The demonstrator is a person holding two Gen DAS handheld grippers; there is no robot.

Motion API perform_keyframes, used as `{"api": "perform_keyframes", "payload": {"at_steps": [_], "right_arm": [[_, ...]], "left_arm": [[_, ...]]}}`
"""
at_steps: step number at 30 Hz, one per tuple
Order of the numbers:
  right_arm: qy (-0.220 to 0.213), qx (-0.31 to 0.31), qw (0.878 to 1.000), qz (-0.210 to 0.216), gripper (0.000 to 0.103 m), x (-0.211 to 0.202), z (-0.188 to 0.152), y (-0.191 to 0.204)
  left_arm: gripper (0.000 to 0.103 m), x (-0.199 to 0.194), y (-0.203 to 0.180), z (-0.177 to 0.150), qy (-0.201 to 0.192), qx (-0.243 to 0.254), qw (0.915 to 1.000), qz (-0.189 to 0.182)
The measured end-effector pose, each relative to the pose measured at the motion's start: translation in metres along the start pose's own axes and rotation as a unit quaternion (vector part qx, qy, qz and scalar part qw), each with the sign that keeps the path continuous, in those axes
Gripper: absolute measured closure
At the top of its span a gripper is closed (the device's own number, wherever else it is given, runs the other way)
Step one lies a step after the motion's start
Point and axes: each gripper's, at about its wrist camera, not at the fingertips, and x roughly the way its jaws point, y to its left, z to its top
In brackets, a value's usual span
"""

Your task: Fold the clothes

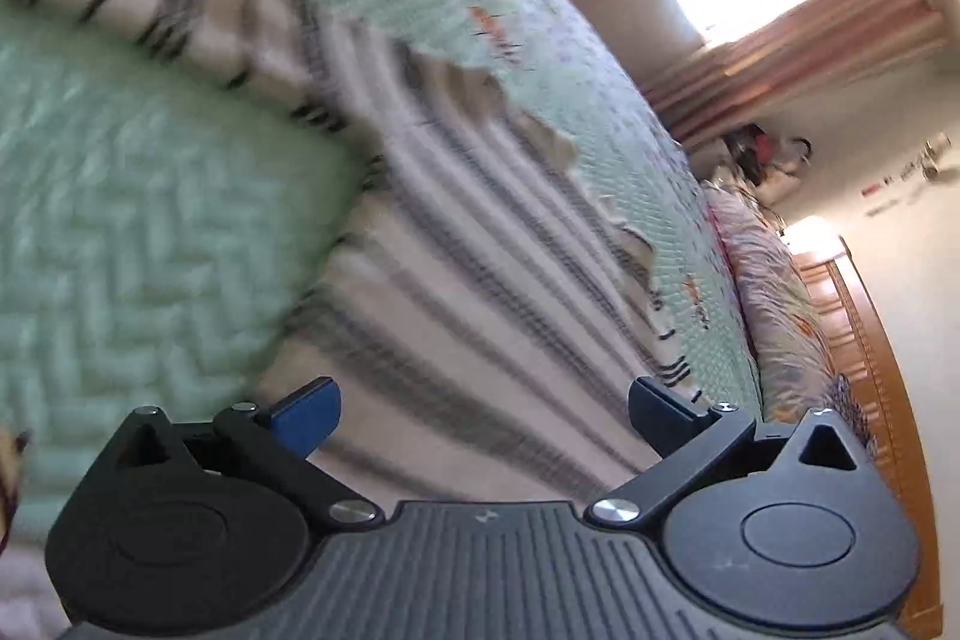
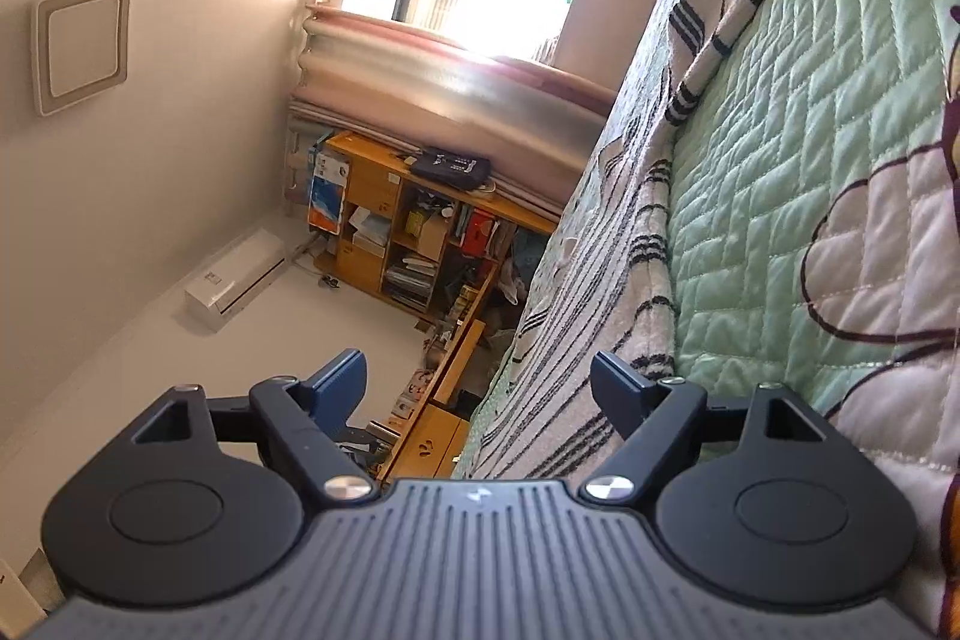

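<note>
Ahead of my left tool, jaws wide and empty, the pale black-striped knit garment lies on the green quilted bed; my right tool, equally open, holds nothing. I'd pinch one edge cleanly.

- Your garment is pale pinkish-white with thin dark stripes, some in little bunches.
- Quilt under it is mint green, stitched in a zigzag pattern, with a cartoon patch in white and dark purple outlines.
- Shelf is honey-yellow wood.
- Both grippers are black, with blue pads.
- Curtains look beige-pink.
</note>
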Motion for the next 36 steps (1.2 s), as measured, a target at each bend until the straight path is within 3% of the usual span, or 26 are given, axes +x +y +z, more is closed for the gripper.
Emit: {"api": "perform_keyframes", "payload": {"at_steps": [4, 6, 8, 9, 11, 12, 13, 14, 16, 18, 19, 21, 22, 23, 25, 28, 30, 32, 36], "right_arm": [[-0.001, 0.0, 1.0, 0.002, 0.021, 0.0, 0.0, -0.001], [-0.001, 0.001, 1.0, 0.003, 0.021, -0.001, 0.0, -0.001], [-0.002, 0.002, 1.0, 0.005, 0.021, -0.001, 0.0, -0.001], [-0.002, 0.002, 1.0, 0.005, 0.021, -0.001, 0.0, -0.001], [-0.003, 0.003, 1.0, 0.007, 0.021, -0.002, 0.001, -0.002], [-0.004, 0.006, 1.0, 0.009, 0.021, -0.002, 0.001, -0.003], [-0.005, 0.007, 1.0, 0.01, 0.021, -0.002, 0.001, -0.003], [-0.006, 0.008, 1.0, 0.011, 0.021, -0.002, 0.001, -0.003], [-0.006, 0.009, 1.0, 0.012, 0.021, -0.003, 0.002, -0.004], [-0.006, 0.009, 1.0, 0.012, 0.021, -0.003, 0.002, -0.004], [-0.006, 0.009, 1.0, 0.012, 0.021, -0.003, 0.002, -0.004], [-0.006, 0.009, 1.0, 0.012, 0.021, -0.002, 0.003, -0.004], [-0.006, 0.009, 1.0, 0.011, 0.021, -0.002, 0.003, -0.004], [-0.005, 0.008, 1.0, 0.011, 0.021, -0.002, 0.003, -0.004], [-0.005, 0.007, 1.0, 0.008, 0.021, -0.002, 0.003, -0.003], [-0.005, 0.009, 1.0, 0.01, 0.021, -0.002, 0.004, -0.004], [-0.007, 0.011, 1.0, 0.012, 0.021, -0.003, 0.004, -0.005], [-0.007, 0.011, 1.0, 0.012, 0.021, -0.003, 0.004, -0.005], [-0.008, 0.014, 1.0, 0.013, 0.021, -0.004, 0.004, -0.006]], "left_arm": [[0.001, 0.044, 0.004, 0.023, 0.024, -0.014, 0.9995, 0.017], [0.008, 0.066, 0.024, 0.026, 0.032, -0.043, 0.997, 0.055], [0.008, 0.061, 0.038, 0.024, 0.006, -0.077, 0.9967, 0.027], [0.015, 0.059, 0.042, 0.025, 0.006, -0.085, 0.9961, 0.025], [0.019, 0.056, 0.036, 0.026, 0.014, -0.068, 0.997, 0.036], [0.016, 0.054, 0.031, 0.027, 0.018, -0.06, 0.9973, 0.039], [0.012, 0.053, 0.027, 0.029, 0.021, -0.063, 0.9973, 0.031], [0.006, 0.052, 0.023, 0.031, 0.023, -0.074, 0.997, 0.005], [0.005, 0.05, 0.011, 0.038, 0.014, -0.083, 0.995, -0.055], [0.001, 0.054, -0.002, 0.047, -0.007, -0.069, 0.9947, -0.076], [0.001, 0.057, -0.006, 0.051, -0.018, -0.058, 0.9954, -0.073], [0.001, 0.078, 0.002, 0.055, -0.009, -0.044, 0.999, -0.006], [0.004, 0.092, 0.012, 0.052, 0.016, -0.051, 0.9975, 0.045], [0.01, 0.094, 0.018, 0.049, 0.015, -0.053, 0.9971, 0.053], [0.01, 0.086, 0.019, 0.043, -0.004, -0.045, 0.9983, 0.038], [0.009, 0.069, 0.01, 0.033, 0.008, -0.019, 0.9987, 0.046], [0.001, 0.053, 0.012, 0.025, 0.008, -0.034, 0.9988, 0.033], [0.001, 0.033, 0.015, 0.011, 0.012, -0.044, 0.9989, 0.002], [0.001, 0.004, 0.014, -0.045, 0.06, -0.042, 0.9965, -0.041]]}}
